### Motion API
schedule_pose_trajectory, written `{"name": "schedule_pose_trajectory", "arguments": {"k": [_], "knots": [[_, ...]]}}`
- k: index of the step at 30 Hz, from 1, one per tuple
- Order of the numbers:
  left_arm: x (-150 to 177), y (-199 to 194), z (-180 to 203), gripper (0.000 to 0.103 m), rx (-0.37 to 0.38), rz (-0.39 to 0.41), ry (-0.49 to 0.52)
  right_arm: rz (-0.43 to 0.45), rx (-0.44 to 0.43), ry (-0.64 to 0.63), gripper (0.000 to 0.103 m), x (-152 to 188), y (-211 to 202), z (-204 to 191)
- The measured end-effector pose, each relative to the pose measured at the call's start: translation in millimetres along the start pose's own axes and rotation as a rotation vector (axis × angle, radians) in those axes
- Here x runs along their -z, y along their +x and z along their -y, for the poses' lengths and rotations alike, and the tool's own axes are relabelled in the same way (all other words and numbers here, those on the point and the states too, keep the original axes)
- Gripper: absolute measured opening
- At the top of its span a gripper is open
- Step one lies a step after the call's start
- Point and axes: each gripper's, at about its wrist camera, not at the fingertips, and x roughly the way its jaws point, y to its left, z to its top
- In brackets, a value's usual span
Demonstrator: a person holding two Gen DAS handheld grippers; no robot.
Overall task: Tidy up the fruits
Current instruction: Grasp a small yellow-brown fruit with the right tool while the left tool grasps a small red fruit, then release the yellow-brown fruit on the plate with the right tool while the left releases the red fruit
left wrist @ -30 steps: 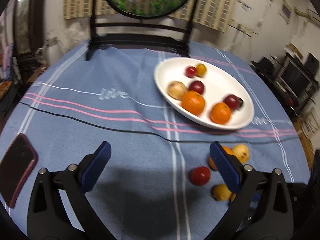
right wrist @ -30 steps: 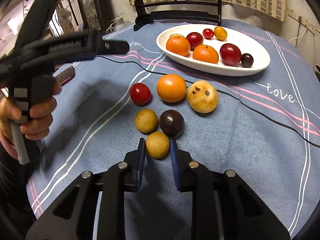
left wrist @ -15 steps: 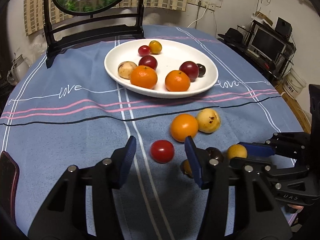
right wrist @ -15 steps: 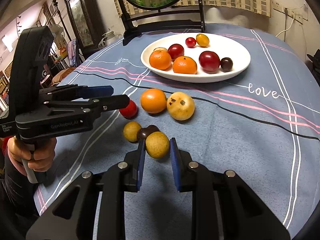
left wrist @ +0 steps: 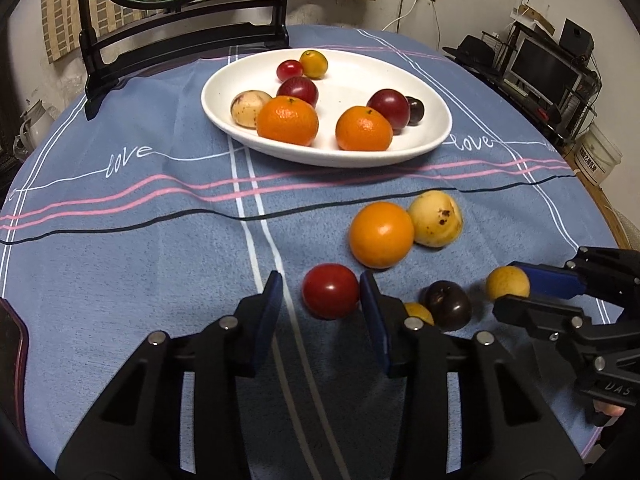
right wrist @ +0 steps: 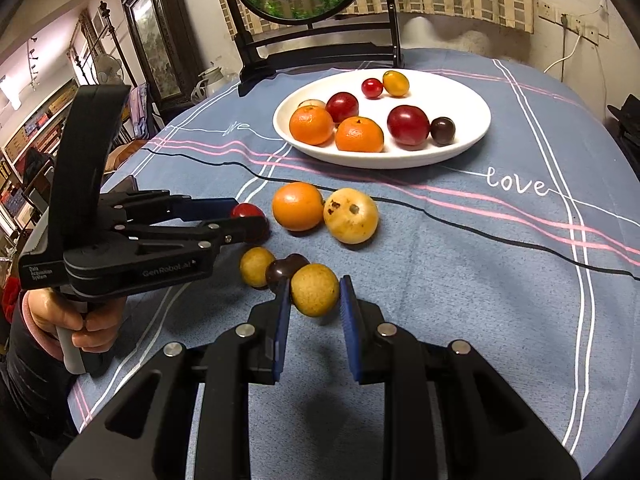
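The right hand-held gripper [right wrist: 314, 300] pinches a small yellow fruit [right wrist: 315, 294] while the left one [left wrist: 320, 300] gapes round a red tomato [left wrist: 330, 296], probably soft, so grip its middle gently.

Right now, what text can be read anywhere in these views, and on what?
"love": tablecloth, embroidered at several spots.
"GenRobot.AI": side of the left gripper.
"Data Acquisition System": small label on the same gripper, barely legible.
"DAS": body of the right gripper.
White bucket print: too blurred.

Swung toward loose fruit, left gripper [left wrist: 320, 304] jaws narrowed around red tomato [left wrist: 330, 296], right pad seemingly touching. Lifted yellow fruit [right wrist: 315, 295] off cloth between right gripper [right wrist: 314, 304] pads.
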Motion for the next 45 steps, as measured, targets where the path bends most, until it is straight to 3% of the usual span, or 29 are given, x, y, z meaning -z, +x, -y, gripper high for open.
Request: {"name": "schedule_pose_trajectory", "arguments": {"k": [10, 16, 27, 30, 33, 37, 45], "knots": [[4, 4, 9, 0.03, -0.019, -0.007, 0.042, 0.009, 0.014, 0.004, 0.025, 0, -1, 0], [3, 3, 4, 0.029, -0.019, -0.003, 0.019, 0.027, 0.021, 0.01, 0.025, -1, -4, 2], [-11, -16, -12, 0.029, 0.014, 0.083, -0.058, 0.123, 0.025, 0.014, 0.025, -12, -10, 11], [-30, -22, -12, 0.029, 0.028, 0.123, -0.074, 0.164, -0.004, 0.091, 0.025, -35, -7, 26], [-56, -27, -11, 0.029, 0.041, 0.175, -0.089, 0.244, 0.029, 0.114, 0.025, -67, -2, 39], [-94, -20, -10, 0.029, 0.021, 0.224, -0.09, 0.288, 0.055, 0.153, 0.025, -102, 19, 57], [-148, 33, -30, 0.029, -0.042, 0.162, -0.143, 0.251, 0.071, 0.193, 0.025, -136, 60, 83]]}}
